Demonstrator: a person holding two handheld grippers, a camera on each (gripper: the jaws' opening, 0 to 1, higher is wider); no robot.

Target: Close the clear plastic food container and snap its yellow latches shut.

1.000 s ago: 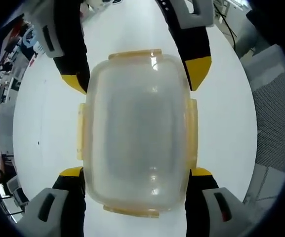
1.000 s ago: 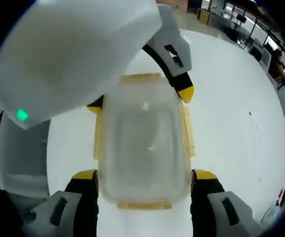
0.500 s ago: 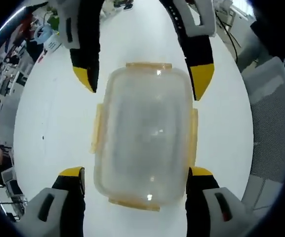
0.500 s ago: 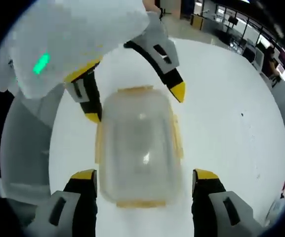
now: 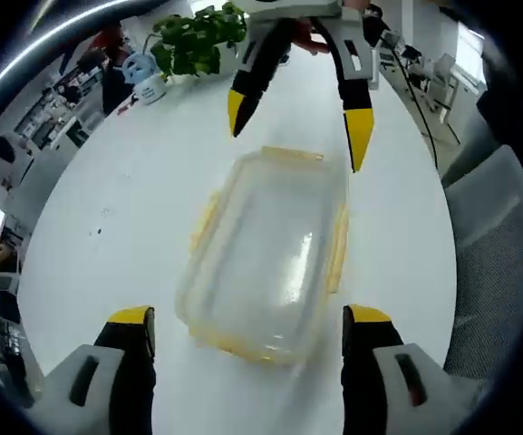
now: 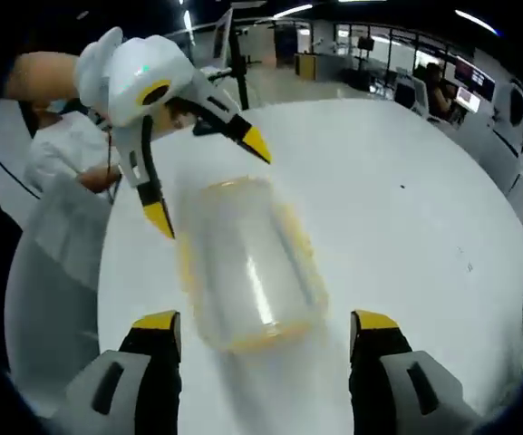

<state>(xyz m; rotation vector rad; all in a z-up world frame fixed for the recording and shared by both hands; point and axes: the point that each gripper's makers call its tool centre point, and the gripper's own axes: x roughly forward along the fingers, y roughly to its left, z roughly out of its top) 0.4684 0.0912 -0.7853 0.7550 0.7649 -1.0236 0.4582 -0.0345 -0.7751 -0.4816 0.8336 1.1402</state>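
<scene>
We hold both tools above the white bench, each with its jaws spread wide and nothing between them. In the left gripper view our left tool frames the near end of the clear plastic container, while the right tool hangs over its far end, yellow tips pointing down but not touching it. In the right gripper view the right tool looks down on the same container, and the left tool hovers just beyond its far edge.

The container lies flat on the bench, between the two tools, with its lid on. The yellow latches run along the rim; they look folded against the sides, though motion blur in the right gripper view keeps us from telling whether every one is snapped home.

We judge that the closing step is at or near its end and that we are clear of the box. If any latch is loose, the next move calls for bringing one tool down to steady the lid while the other presses that latch down against the wall until it clicks. A potted plant stands at the far end of the bench, well apart.
</scene>
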